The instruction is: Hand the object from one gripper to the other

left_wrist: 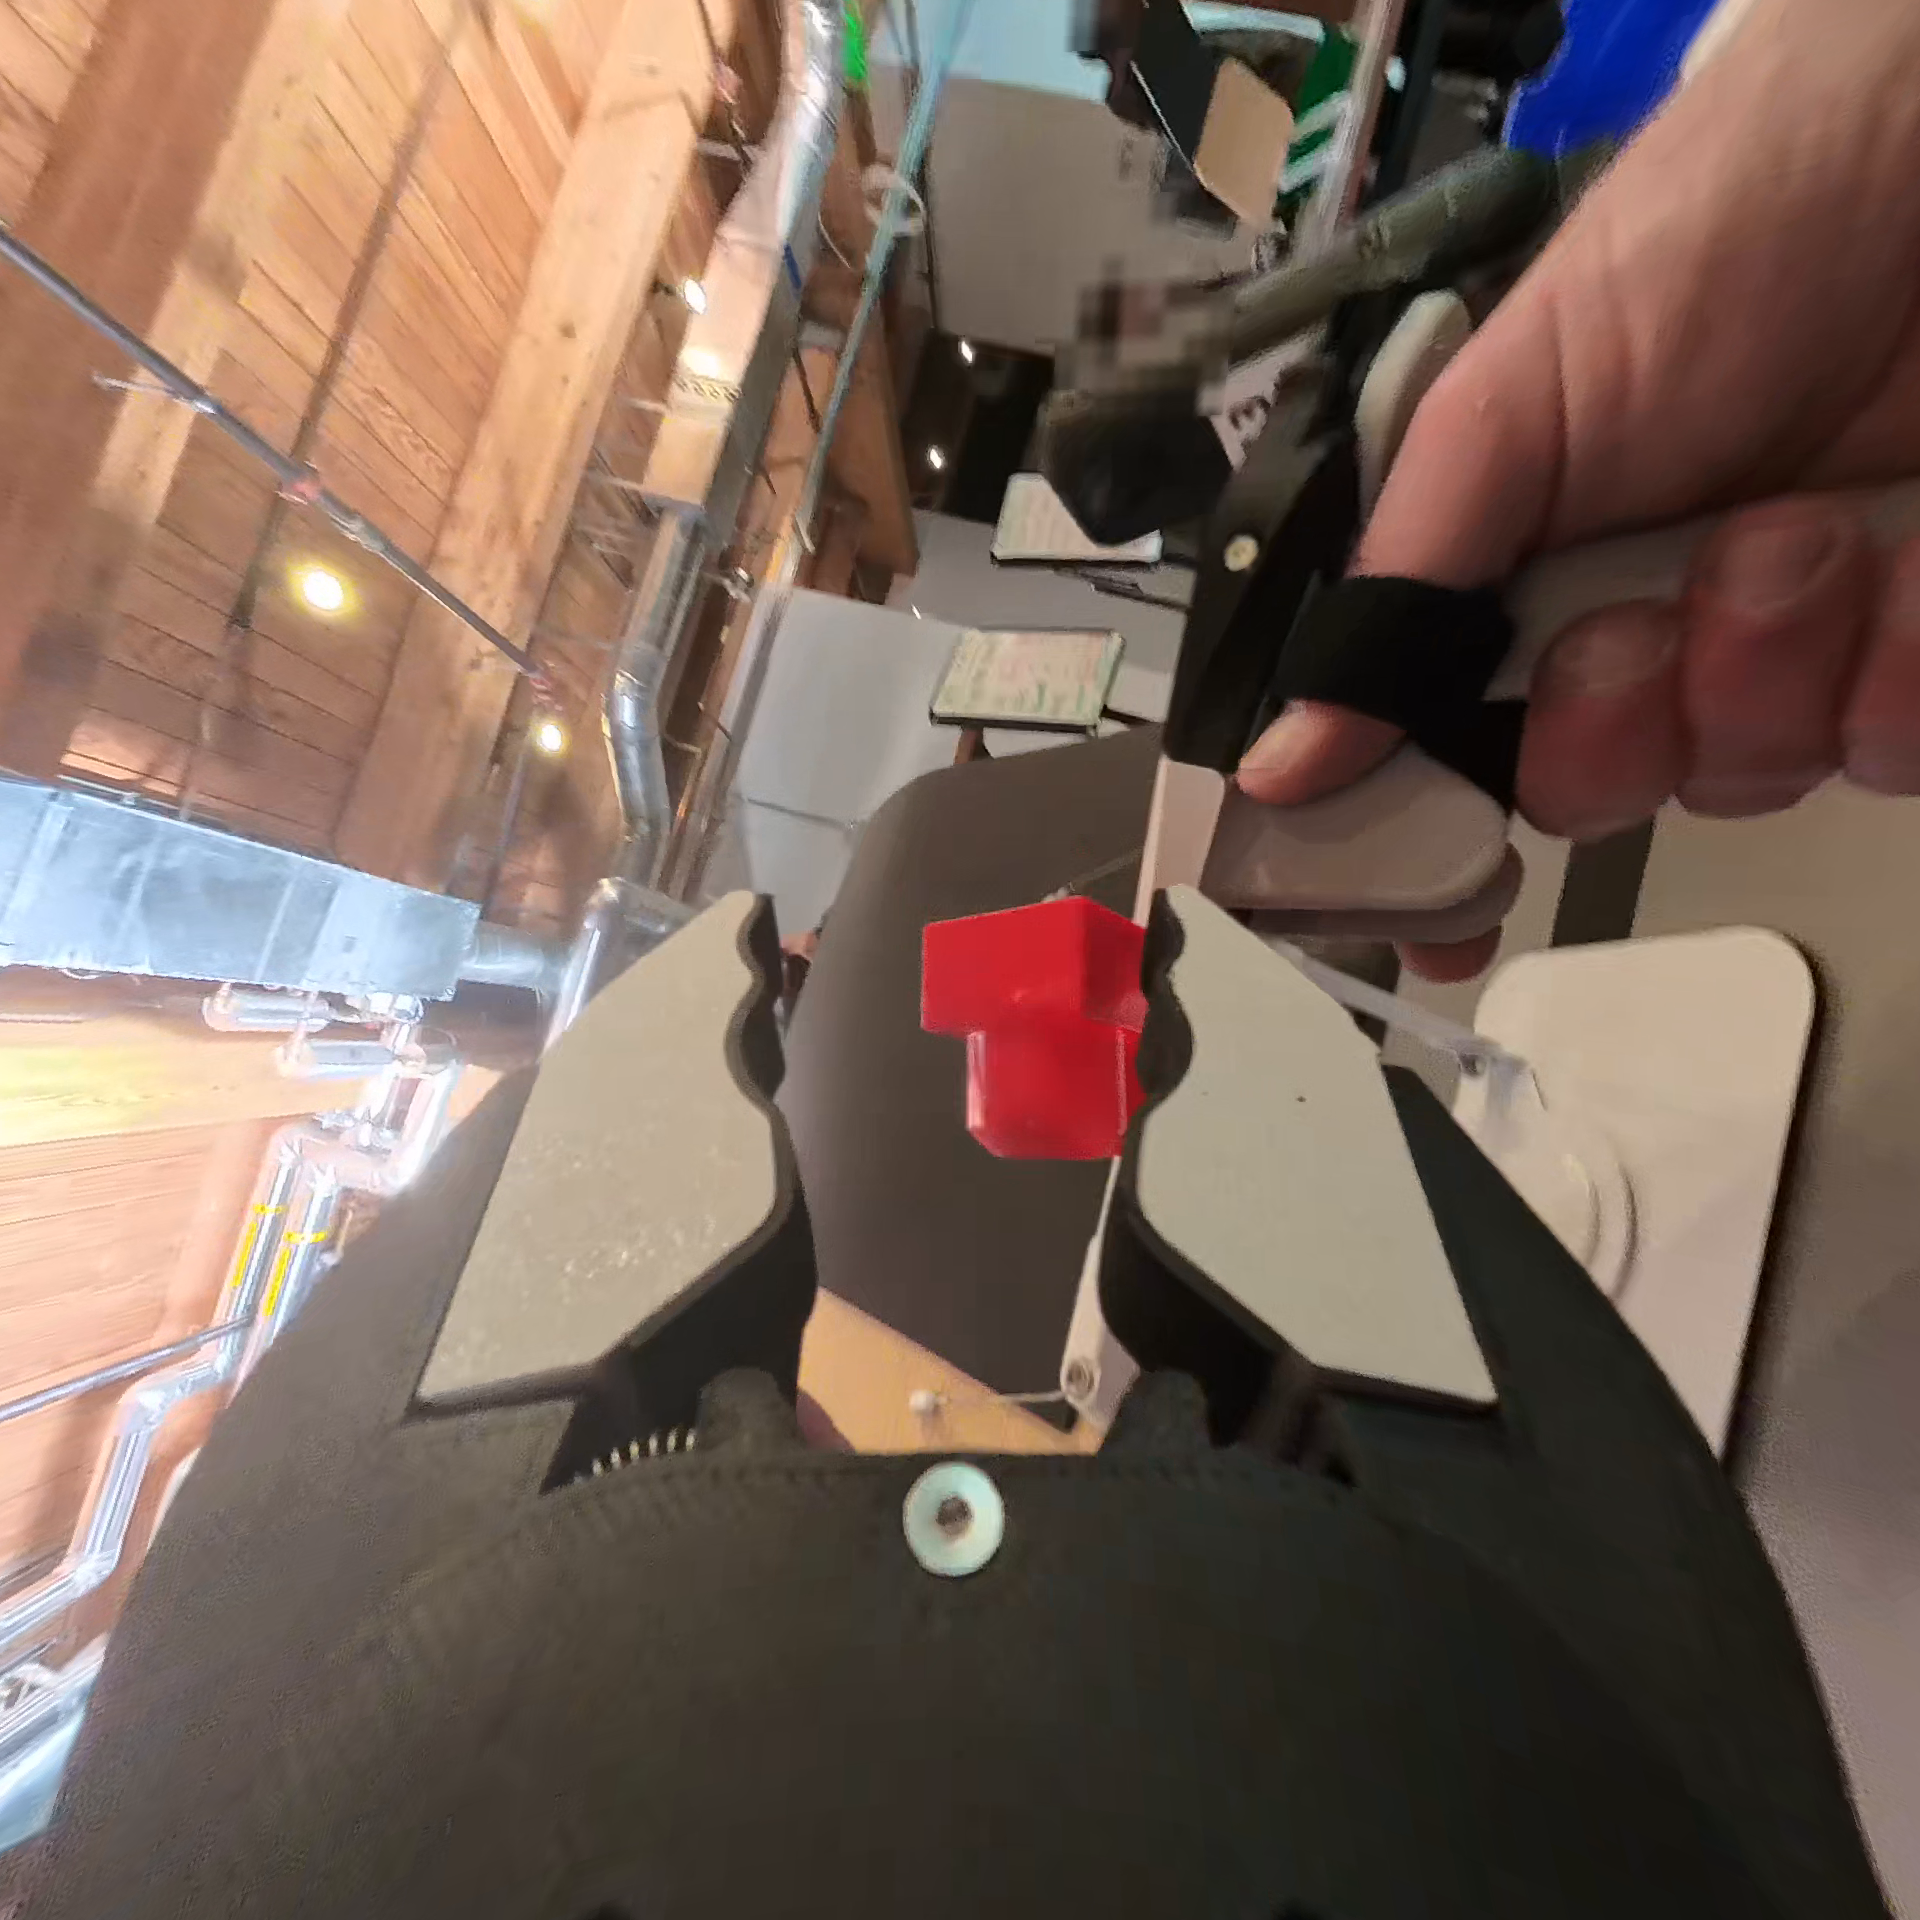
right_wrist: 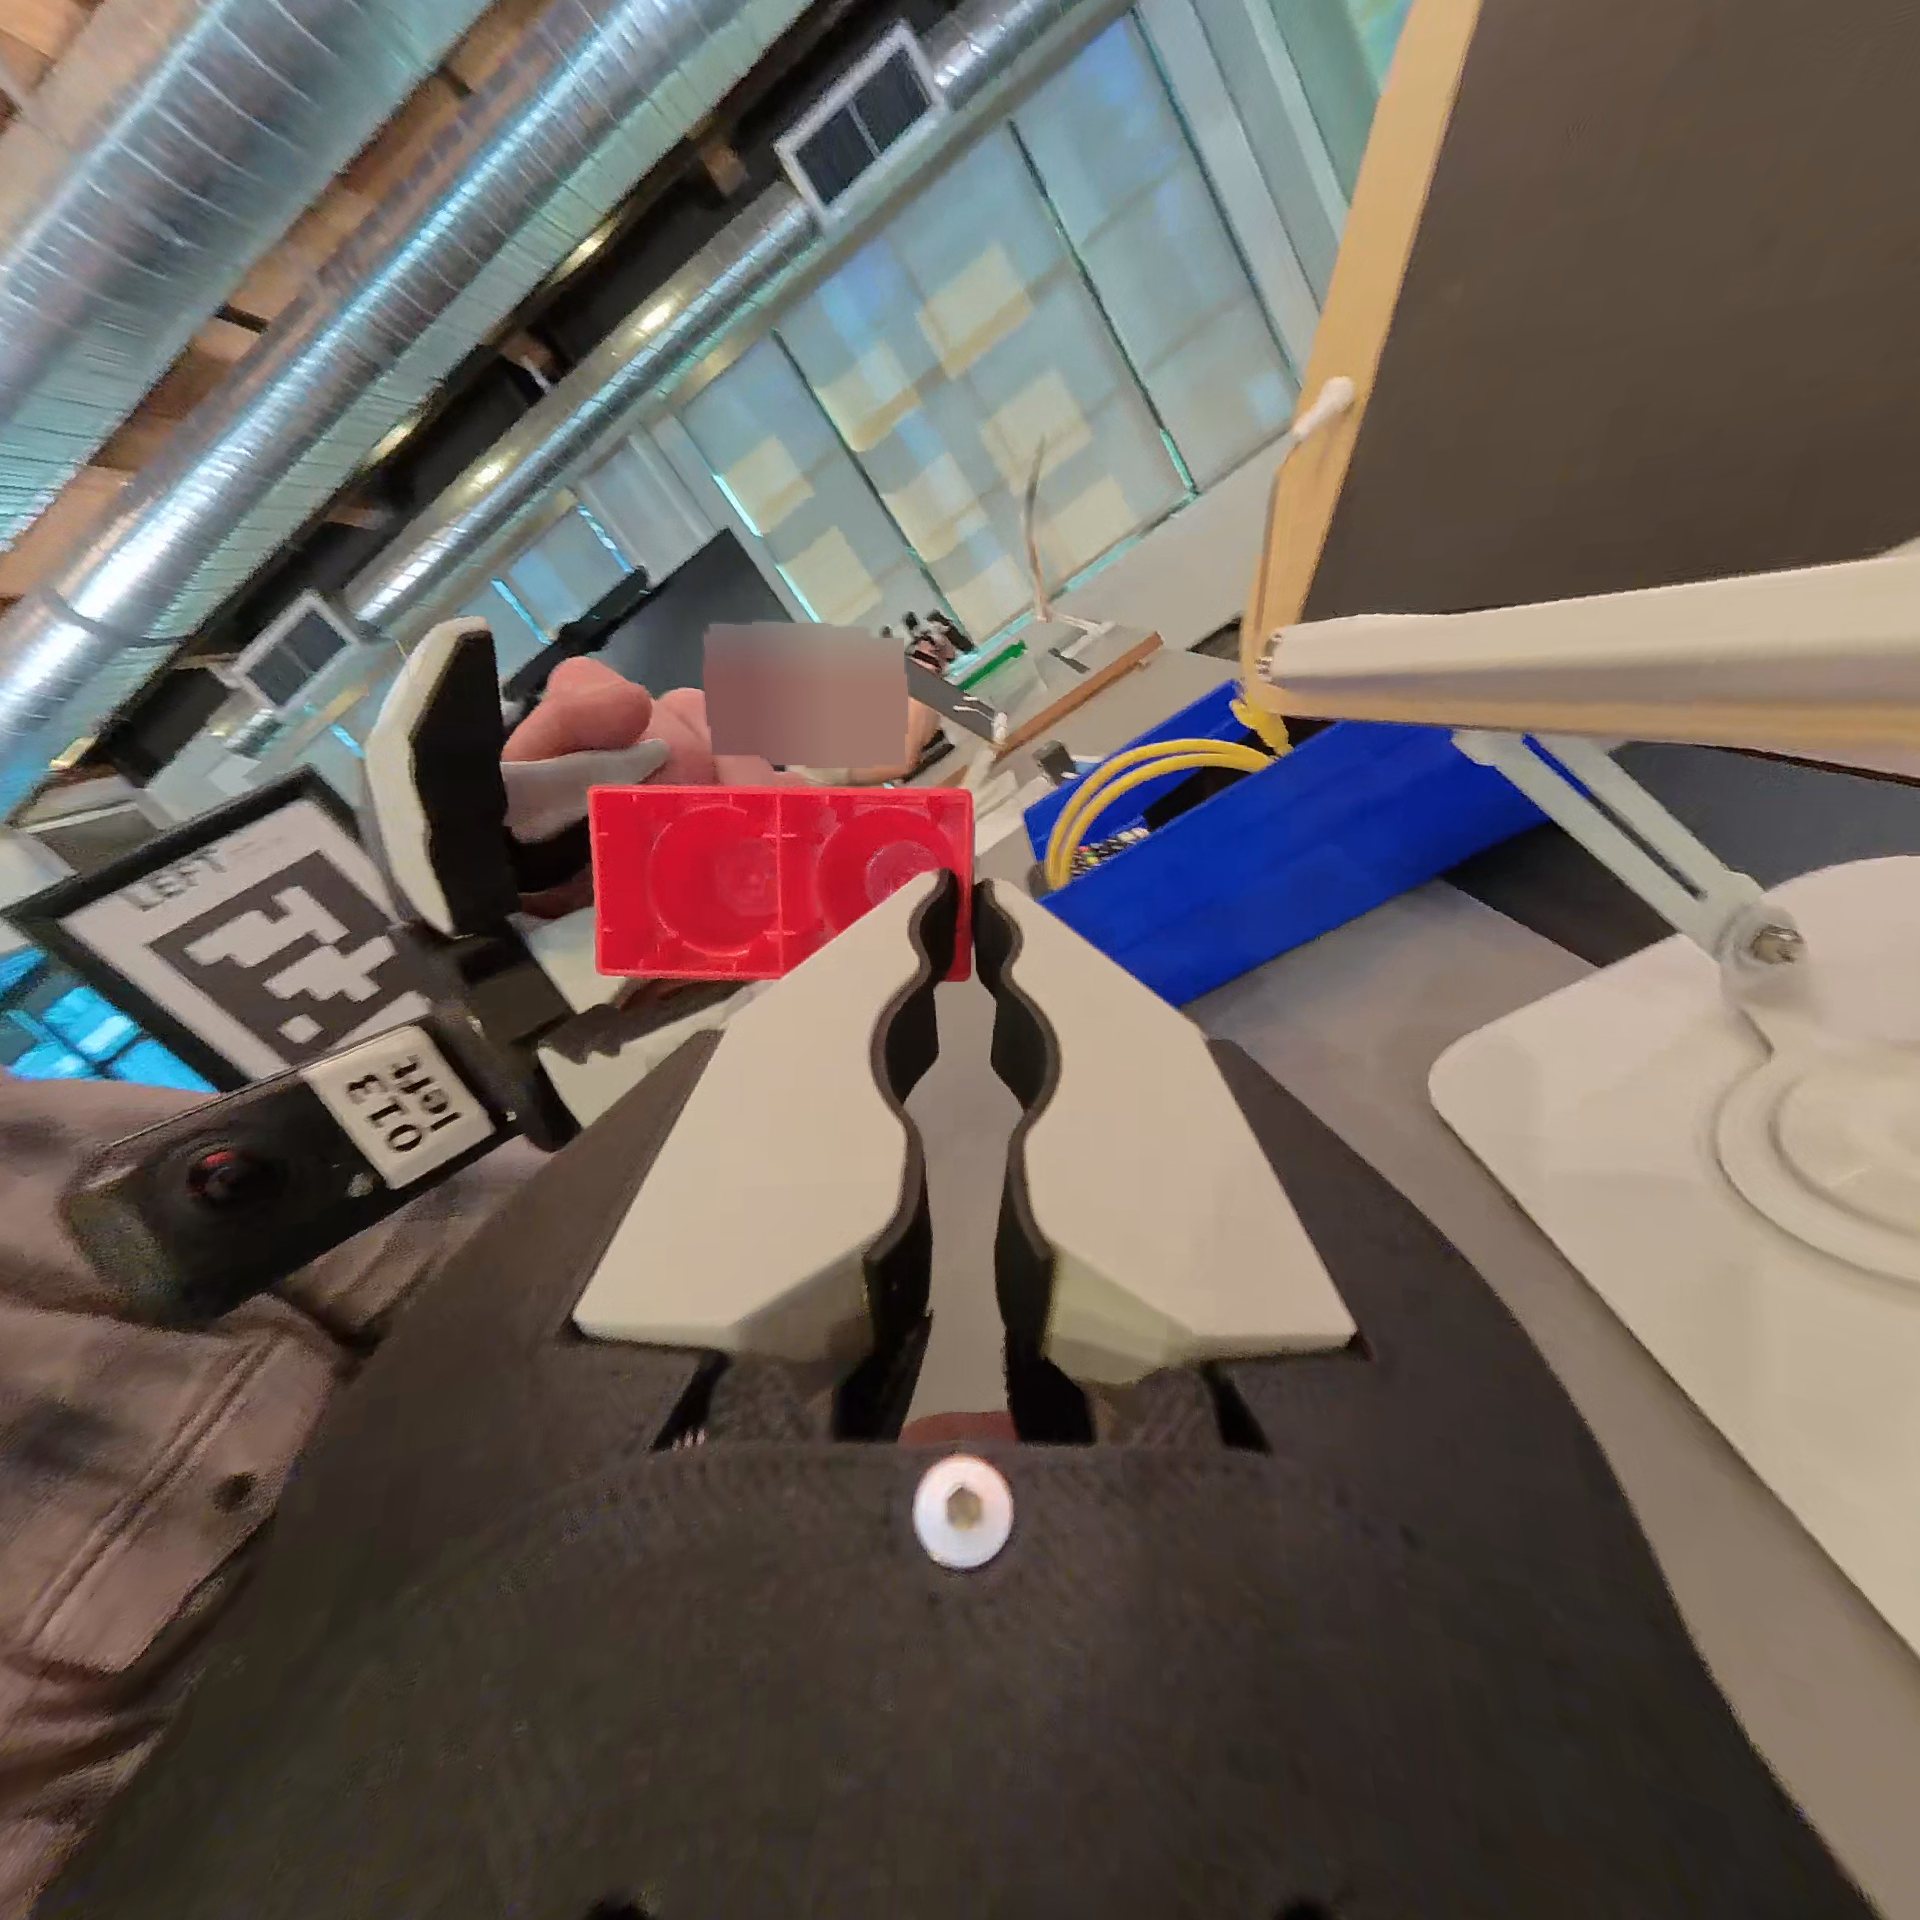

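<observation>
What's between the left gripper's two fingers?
The red block, pinched at one end by the right gripper, sits inside the open left gripper, close to one finger. The left wrist view shows it.

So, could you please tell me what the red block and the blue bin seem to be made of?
Red hollow rectangular block: apparently glossy moulded plastic, showing sharp ribs and round sockets. Blue open-topped bin: probably matte plastic, judging by uniform colour and straight walls.
</observation>
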`<state>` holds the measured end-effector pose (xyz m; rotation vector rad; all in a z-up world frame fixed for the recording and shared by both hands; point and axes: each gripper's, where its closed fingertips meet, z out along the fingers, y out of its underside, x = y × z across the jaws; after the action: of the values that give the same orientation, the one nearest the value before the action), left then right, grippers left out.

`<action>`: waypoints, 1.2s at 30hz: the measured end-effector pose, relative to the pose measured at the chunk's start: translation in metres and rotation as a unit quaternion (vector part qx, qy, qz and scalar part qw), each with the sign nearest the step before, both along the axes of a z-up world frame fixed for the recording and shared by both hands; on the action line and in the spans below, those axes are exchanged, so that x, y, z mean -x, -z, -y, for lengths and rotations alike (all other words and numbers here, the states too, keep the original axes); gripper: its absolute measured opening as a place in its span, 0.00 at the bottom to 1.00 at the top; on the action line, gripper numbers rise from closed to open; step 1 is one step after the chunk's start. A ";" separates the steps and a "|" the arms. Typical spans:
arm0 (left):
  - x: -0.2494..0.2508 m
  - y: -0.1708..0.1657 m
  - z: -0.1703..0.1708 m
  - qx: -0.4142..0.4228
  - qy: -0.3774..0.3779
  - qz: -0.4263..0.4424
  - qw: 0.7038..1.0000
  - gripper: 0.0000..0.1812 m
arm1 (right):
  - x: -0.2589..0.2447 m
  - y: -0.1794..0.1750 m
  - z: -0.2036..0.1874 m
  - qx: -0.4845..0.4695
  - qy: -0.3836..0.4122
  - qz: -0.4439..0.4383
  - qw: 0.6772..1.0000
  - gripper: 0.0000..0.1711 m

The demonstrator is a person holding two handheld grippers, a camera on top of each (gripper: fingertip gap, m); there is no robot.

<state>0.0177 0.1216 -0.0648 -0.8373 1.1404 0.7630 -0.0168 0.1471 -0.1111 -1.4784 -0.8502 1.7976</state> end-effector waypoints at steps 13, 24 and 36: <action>0.020 0.029 -0.030 0.093 -0.075 0.013 0.993 0.25 | 0.004 0.003 -0.020 -0.108 0.117 0.064 0.985 0.00; 0.023 0.024 -0.031 0.095 -0.064 0.048 0.992 0.21 | -0.003 -0.006 -0.031 -0.146 0.171 0.086 0.971 0.22; 0.023 0.025 -0.015 0.272 0.037 0.128 0.953 0.21 | -0.033 -0.030 -0.021 -0.260 0.172 0.081 0.947 0.23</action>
<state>-0.0052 0.1369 -0.0895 -1.3043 1.1517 0.2583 0.0162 0.1685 -0.0809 -1.3293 -0.9829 1.0986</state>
